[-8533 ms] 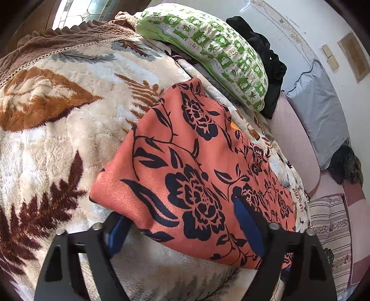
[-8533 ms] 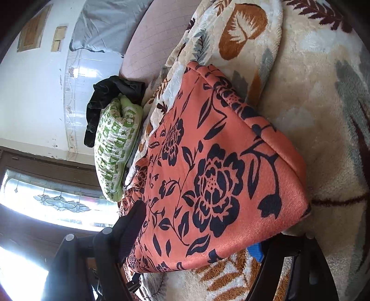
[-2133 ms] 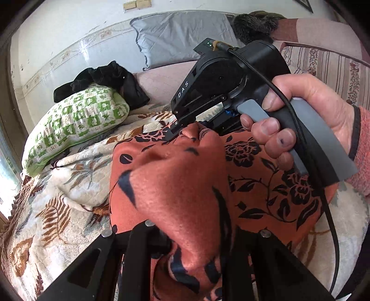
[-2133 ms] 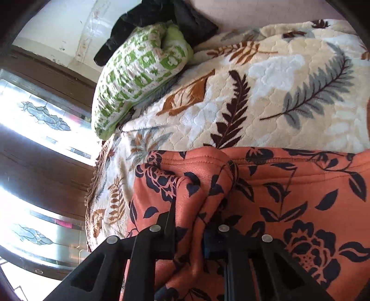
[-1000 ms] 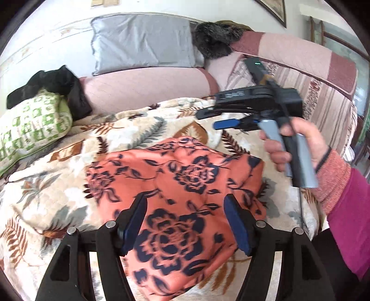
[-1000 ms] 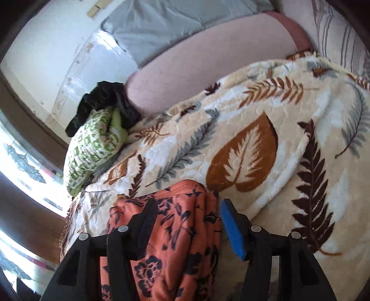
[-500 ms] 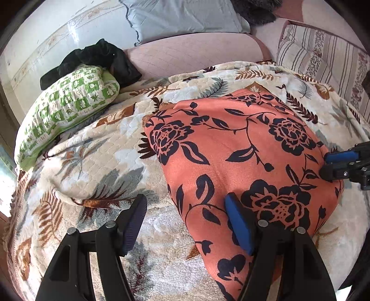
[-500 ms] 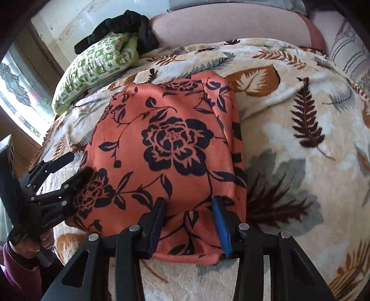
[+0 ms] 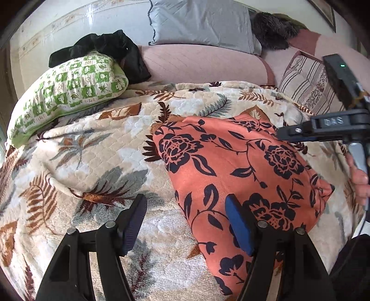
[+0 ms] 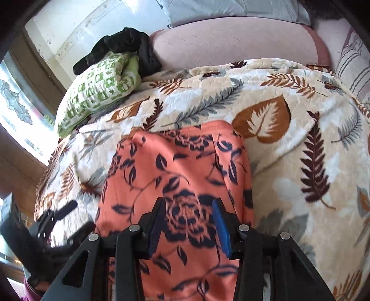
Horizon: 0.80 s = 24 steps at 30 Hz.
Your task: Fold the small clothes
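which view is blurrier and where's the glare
Right wrist view: the orange floral garment is smeared with motion blur, and the window at left is blown out. Left wrist view: sharp, evenly lit, with fisheye bending at the edges and faint glare on the wall.

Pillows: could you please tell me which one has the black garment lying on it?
The green-checked pillow; the black garment drapes its top, unlike the grey pillow.

Orange floral garment (image 9: 233,166) now folded flat; right gripper (image 10: 188,222) fingers narrowed, holding nothing.
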Tool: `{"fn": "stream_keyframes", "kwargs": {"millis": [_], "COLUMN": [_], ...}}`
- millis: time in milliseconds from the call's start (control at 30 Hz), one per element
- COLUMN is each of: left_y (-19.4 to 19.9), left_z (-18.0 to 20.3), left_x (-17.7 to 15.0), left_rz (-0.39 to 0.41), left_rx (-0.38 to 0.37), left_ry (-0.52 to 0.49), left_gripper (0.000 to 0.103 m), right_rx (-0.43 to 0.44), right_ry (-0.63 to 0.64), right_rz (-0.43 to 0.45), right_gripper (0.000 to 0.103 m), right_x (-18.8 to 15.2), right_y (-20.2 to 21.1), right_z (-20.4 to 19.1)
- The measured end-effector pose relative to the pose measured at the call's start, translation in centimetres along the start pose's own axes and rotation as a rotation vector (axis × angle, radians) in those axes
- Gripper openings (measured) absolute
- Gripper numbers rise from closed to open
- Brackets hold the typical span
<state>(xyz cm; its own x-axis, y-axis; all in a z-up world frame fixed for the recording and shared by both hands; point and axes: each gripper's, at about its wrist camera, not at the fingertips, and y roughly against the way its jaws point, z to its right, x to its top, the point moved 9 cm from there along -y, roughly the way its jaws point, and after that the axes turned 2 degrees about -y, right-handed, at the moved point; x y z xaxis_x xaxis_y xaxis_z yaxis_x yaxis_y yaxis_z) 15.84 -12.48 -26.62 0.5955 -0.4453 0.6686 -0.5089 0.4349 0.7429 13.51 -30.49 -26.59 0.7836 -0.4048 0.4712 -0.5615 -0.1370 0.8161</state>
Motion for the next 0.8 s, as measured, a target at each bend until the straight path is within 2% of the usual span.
{"fn": "stream_keyframes", "kwargs": {"millis": [67, 200, 333, 400, 467, 533, 633, 733, 800], "left_y": [-1.0, -2.0, -1.8, -1.5, -1.4, -1.5, -1.6, -1.9, -1.8], "left_z": [0.3, 1.0, 1.2, 1.2, 1.0, 0.7, 0.6, 0.7, 0.9], "left_x": [-0.8, -1.5, -1.7, -1.7, -1.8, -2.0, -2.3, -2.4, -2.4], "left_rz": [-0.047, -0.04, -0.035, -0.027, -0.031, -0.042, -0.045, -0.04, -0.038], "left_rx": [0.036, 0.056, 0.071, 0.065, 0.036, 0.001, -0.028, -0.014, -0.027], "left_ry": [-0.048, -0.111, -0.143, -0.143, -0.102, -0.058, -0.037, -0.059, -0.063], "left_gripper": [0.072, 0.072, 0.072, 0.072, 0.072, 0.072, 0.072, 0.072, 0.072], "right_rx": [0.03, -0.054, -0.087, -0.023, 0.066, 0.108, 0.103, 0.053, 0.069], "right_ry": [-0.049, -0.109, -0.097, -0.057, -0.027, 0.03, 0.089, 0.095, 0.084], "right_rz": [-0.054, -0.157, -0.162, -0.139, -0.155, -0.163, -0.186, -0.255, -0.221], "right_gripper": [0.045, 0.045, 0.045, 0.045, 0.045, 0.045, 0.045, 0.046, 0.048], "right_x": [1.7, 3.2, 4.8, 5.5, 5.5, 5.4, 5.0, 3.7, 4.2], "right_y": [-2.8, -9.3, -9.2, -8.5, -8.5, -9.0, -11.5, -15.9, -15.6], "right_z": [-0.3, 1.0, 0.4, -1.8, -4.7, -7.6, -10.3, -10.3, -10.5]}}
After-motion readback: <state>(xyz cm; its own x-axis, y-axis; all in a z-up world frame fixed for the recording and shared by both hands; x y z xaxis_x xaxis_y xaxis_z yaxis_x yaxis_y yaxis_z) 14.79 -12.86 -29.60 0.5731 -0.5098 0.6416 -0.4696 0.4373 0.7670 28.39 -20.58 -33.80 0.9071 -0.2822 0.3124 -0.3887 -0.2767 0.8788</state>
